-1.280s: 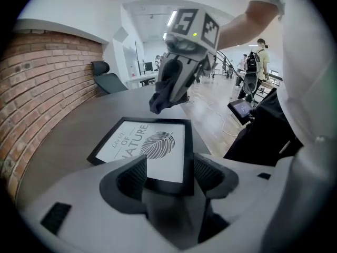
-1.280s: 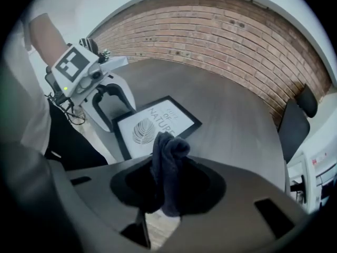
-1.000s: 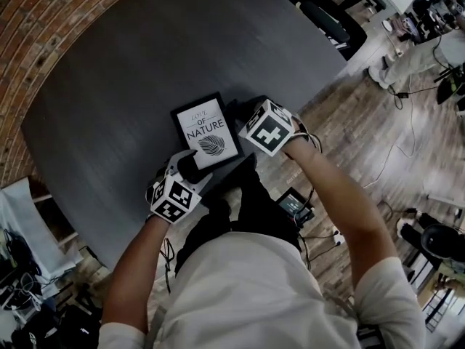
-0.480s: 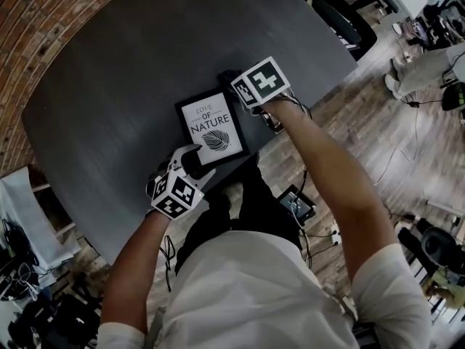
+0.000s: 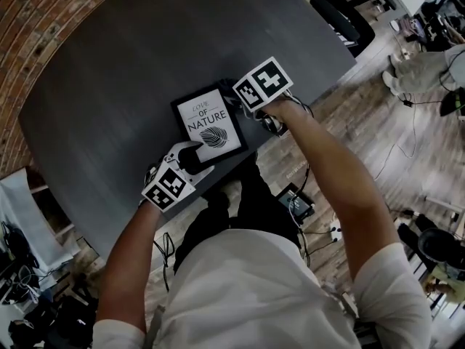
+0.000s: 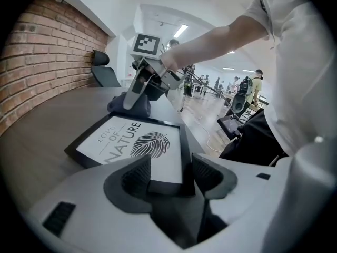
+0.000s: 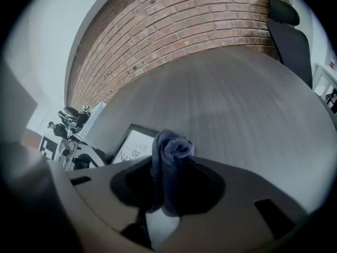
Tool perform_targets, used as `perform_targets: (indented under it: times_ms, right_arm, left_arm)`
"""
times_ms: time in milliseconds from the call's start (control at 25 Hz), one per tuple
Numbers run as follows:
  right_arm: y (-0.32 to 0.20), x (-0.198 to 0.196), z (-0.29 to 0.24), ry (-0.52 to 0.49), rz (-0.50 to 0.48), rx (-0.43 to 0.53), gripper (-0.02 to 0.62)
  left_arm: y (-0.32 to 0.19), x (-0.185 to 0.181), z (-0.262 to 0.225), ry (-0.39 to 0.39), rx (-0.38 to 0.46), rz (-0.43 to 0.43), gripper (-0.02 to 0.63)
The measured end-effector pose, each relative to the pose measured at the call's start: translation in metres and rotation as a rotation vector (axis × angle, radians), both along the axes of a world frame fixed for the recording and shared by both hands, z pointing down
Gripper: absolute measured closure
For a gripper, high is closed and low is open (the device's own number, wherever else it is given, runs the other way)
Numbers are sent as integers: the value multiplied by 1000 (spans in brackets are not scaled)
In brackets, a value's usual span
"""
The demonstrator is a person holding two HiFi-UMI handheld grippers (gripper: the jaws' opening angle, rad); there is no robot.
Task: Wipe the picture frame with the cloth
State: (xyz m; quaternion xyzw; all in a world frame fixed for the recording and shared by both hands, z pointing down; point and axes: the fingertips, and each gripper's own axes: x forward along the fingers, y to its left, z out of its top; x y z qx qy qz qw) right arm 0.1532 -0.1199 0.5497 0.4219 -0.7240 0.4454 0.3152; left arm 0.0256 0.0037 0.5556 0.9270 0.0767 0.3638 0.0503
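The black picture frame (image 5: 209, 126), with a "Love of Nature" leaf print, lies flat on the dark table (image 5: 138, 57). My left gripper (image 5: 192, 161) straddles the frame's near corner (image 6: 167, 186). Its jaws have just been closing, and the pads stand close beside the corner without clearly pressing it. My right gripper (image 7: 169, 186) is shut on a bunched dark blue cloth (image 7: 167, 162). In the left gripper view, the cloth (image 6: 128, 103) touches down at the frame's far corner under the right gripper (image 6: 136, 96). In the head view the right fingertips are hidden under their marker cube.
The frame sits close to the table's near edge (image 5: 240, 158), with the person's legs just beyond it. A brick wall (image 5: 43, 20) curves along the left. A black office chair (image 5: 336, 17) stands at the far right, and a small device (image 5: 294, 203) lies on the wooden floor.
My right gripper has moved along the frame's right side, from its near end to its far corner, and has rolled. The left gripper has stayed at the near corner.
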Motion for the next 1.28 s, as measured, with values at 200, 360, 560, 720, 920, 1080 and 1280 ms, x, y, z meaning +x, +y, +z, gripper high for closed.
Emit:
perform_targets:
  times_ms: [200,360,560,720,920,1080,1280]
  right_arm:
    - [19,-7,0,-9,-51,-17,465]
    - [40,-9,1,-22,-76,-33,465]
    - [63,-14,2,-39,-98,-59,465]
    - [81,-17,2,-46,-86,-61,465]
    - [100,-19,4,-37,-64,-53,465]
    - [118,-22,4,-18,-61,-43,465]
    - [144,-26,2,26,-83,-29,465]
  left_arm:
    - [-1,1,-2,14,-14,8,357]
    - [0,2,-2,19,-15,15,359]
    - [-1,1,-1,18,-13,16,359]
    - [0,2,-1,16,-8,14,357]
    - [-2,2,0,13,-4,8,356]
    - [-1,2,1,12,3,3,355]
    - [0,2,0,13,5,-6,354]
